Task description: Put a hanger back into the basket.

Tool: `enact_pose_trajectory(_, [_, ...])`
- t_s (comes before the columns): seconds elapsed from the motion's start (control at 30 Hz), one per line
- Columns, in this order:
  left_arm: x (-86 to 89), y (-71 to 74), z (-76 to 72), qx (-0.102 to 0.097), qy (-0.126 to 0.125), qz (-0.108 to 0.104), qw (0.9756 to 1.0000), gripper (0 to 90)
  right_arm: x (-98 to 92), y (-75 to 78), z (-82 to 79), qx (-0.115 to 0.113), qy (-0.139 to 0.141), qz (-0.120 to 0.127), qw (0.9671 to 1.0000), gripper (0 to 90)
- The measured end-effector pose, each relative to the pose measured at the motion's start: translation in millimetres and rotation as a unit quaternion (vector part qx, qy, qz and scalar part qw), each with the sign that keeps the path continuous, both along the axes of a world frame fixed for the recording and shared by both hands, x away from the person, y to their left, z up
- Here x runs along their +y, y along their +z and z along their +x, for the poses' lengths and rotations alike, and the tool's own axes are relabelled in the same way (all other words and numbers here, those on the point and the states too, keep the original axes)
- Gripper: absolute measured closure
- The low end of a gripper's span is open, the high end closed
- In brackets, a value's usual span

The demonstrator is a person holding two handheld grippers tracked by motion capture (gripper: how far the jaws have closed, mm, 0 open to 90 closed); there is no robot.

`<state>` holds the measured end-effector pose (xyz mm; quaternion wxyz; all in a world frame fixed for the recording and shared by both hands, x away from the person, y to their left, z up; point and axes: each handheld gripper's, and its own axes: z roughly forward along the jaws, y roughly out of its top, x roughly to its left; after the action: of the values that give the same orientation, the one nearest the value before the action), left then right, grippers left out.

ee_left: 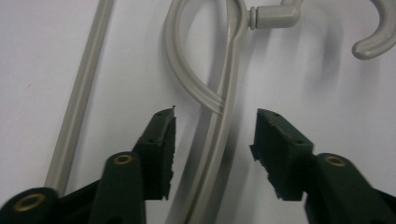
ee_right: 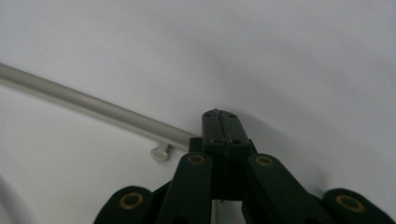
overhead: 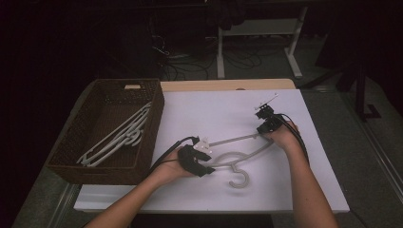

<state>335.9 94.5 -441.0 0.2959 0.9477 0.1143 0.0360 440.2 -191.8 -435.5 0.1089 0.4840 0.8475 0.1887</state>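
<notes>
A pale grey plastic hanger (overhead: pixel 247 153) lies flat on the white table top (overhead: pixel 214 109), its hook (overhead: pixel 240 180) pointing toward the near edge. My left gripper (overhead: pixel 209 160) is at the hanger's left side, just left of the neck loop. In the left gripper view its jaws (ee_left: pixel 215 140) stand open astride one ridged arm of the hanger (ee_left: pixel 219 126), and the pads do not touch it. My right gripper (overhead: pixel 266 129) sits at the hanger's far right corner. In the right gripper view its jaws (ee_right: pixel 219 114) are pressed together where the hanger's straight bar (ee_right: pixel 93 105) runs into them.
A dark wicker basket (overhead: pixel 154 123) stands at the table's left edge and holds a few more grey hangers (overhead: pixel 119 135). A strip of bare wooden table top (overhead: pixel 228 84) shows beyond the white sheet. Table legs and cables lie on the dark floor behind.
</notes>
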Motion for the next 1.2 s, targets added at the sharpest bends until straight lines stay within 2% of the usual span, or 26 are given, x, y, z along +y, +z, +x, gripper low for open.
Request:
enact_pose_trajectory(0.1, [-3.4, -3.1, 0.8, -0.001, -0.010, 0.014, 0.9999, 59.0, -0.3, -0.1, 0.1, 0.001, -0.001, 0.002, 1.0000, 89.9])
enact_pose_trajectory(0.23, [-5.3, -2.4, 0.9, 0.000, -0.019, 0.016, 0.9997, 64.5, -0.1, 0.0, 0.8, 0.002, 0.001, 0.001, 1.0000, 89.9])
enact_pose_trajectory(0.4, [-7.8, -1.6, 2.2, 0.000, -0.026, 0.023, 0.9994, 77.2, -0.3, 0.1, 1.2, 0.004, 0.002, 0.001, 1.0000, 89.9])
enact_pose_trajectory(0.63, [-8.3, -1.0, 0.6, -0.010, -0.043, 0.026, 0.9987, 79.3, -1.0, 0.6, 1.1, 0.004, 0.001, 0.005, 1.0000, 89.6])
enact_pose_trajectory(0.7, [-8.3, -0.5, -0.1, -0.013, -0.047, 0.029, 0.9984, 79.6, -3.4, 1.8, 1.0, 0.004, 0.002, 0.015, 0.9999, 87.1])
enact_pose_trajectory(0.73, [-8.3, -0.5, -0.6, -0.012, -0.048, 0.028, 0.9984, 79.9, -5.1, 3.0, 0.0, -0.001, 0.004, 0.018, 0.9998, 81.4])
enact_pose_trajectory(0.83, [-7.0, 0.4, -1.3, -0.012, -0.046, 0.030, 0.9984, 81.5, -13.0, 11.3, -6.3, -0.016, -0.006, 0.046, 0.9988, 74.9])
enact_pose_trajectory(0.9, [-3.8, 2.3, 0.4, -0.005, -0.041, 0.021, 0.9989, 81.7, -18.8, 18.7, -13.5, -0.028, -0.009, 0.068, 0.9972, 69.9])
enact_pose_trajectory(1.1, [8.0, 11.5, 5.8, 0.011, -0.013, -0.002, 0.9999, 81.9, -33.3, 43.8, -43.4, -0.086, -0.006, 0.126, 0.9883, 57.6])
enact_pose_trajectory(1.2, [14.7, 18.7, 7.9, 0.017, 0.003, -0.022, 0.9996, 82.0, -35.1, 50.6, -61.1, -0.104, 0.004, 0.130, 0.9860, 52.6])
